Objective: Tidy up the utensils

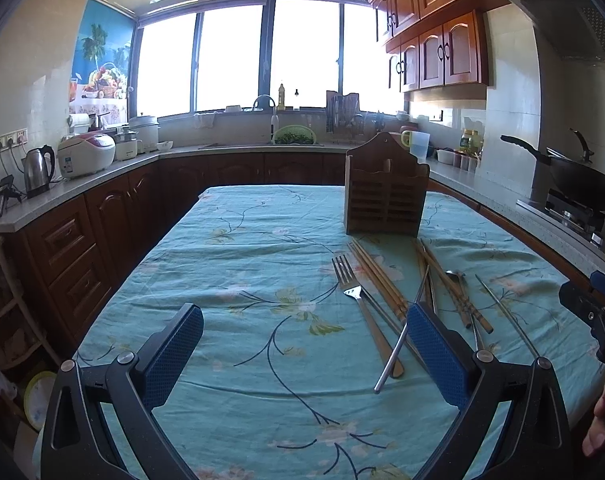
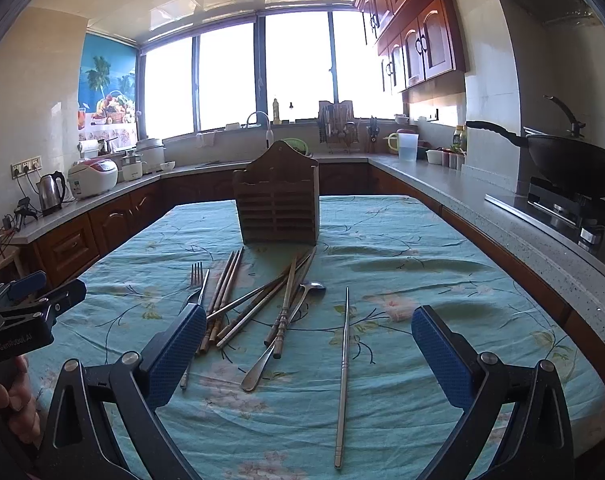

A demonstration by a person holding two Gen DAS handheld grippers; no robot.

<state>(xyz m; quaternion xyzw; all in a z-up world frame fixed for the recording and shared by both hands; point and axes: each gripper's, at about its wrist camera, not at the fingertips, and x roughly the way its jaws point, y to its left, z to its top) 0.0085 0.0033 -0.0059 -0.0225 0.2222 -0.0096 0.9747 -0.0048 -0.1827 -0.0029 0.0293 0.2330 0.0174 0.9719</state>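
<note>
Right wrist view is showing the right tongs (image 2: 308,344) spread wide, grasping nothing, hovering over the table (image 2: 442,240) with its teal floral cloth. Utensils are lying loose at frame centre: a single metal chopstick (image 2: 344,372) running vertically between the pads, a spoon (image 2: 286,332) tangled under a heap of wooden chopsticks (image 2: 262,300), a fork (image 2: 197,280) at centre left partly behind the left pad. Wooden holder (image 2: 277,200) is standing upright above them, seemingly empty.

Left wrist view is showing the left tongs (image 1: 304,356) also released and empty, with one metal chopstick tilting against the right pad (image 1: 434,352).

Risks, as judgement:
- Thin metal chopstick is lying flat on soft cloth, so pads are likely pinching fabric or slipping off it.
- Heap is crossed, so lifting one piece is likely dragging the others.
- Holder looks light and unsecured; a slanted insertion could tip or shove it.
- Both tongs are working close together, collision possible.
</note>
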